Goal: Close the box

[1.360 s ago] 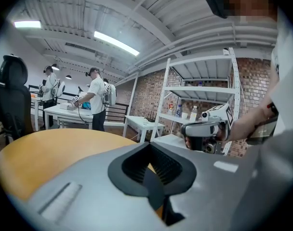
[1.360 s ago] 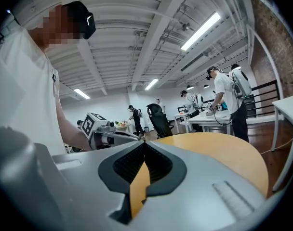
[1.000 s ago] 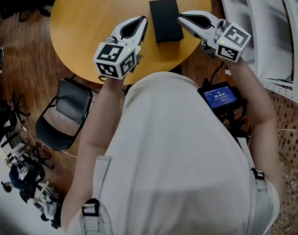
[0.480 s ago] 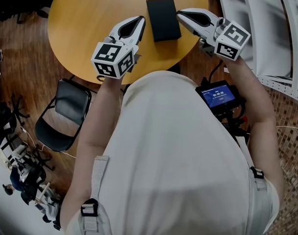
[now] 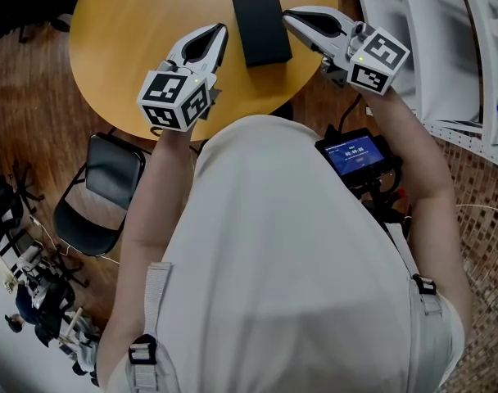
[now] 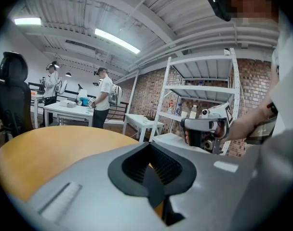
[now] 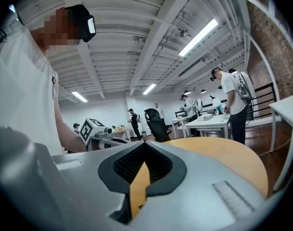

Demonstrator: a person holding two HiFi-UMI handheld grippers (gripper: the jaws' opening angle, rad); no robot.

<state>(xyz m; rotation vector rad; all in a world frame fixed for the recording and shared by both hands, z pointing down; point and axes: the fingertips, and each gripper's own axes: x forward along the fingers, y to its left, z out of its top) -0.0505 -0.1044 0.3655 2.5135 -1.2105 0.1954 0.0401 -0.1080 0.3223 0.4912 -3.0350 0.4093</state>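
A black box (image 5: pixel 261 29) lies flat on the round yellow table (image 5: pixel 126 23) with its lid down. My left gripper (image 5: pixel 219 31) hangs just left of the box, jaws shut with nothing between them. My right gripper (image 5: pixel 288 14) sits at the box's right edge, close to its far corner, also shut and empty. The left gripper view shows the closed jaws of the left gripper (image 6: pixel 152 179) over the tabletop (image 6: pixel 45 148), with the right gripper (image 6: pixel 204 128) opposite. In the right gripper view, the right gripper (image 7: pixel 139 177) points toward the left gripper (image 7: pixel 96 130). The box is out of both gripper views.
A black folding chair (image 5: pixel 97 191) stands by the table's near left edge. White metal shelving (image 5: pixel 445 47) stands to the right. A device with a blue screen (image 5: pixel 355 154) hangs at the person's waist. Other people (image 6: pixel 102 96) stand at white tables in the background.
The whole head view has shifted so the box and both grippers sit a little further left and up. Both grippers stay beside the box with shut jaws.
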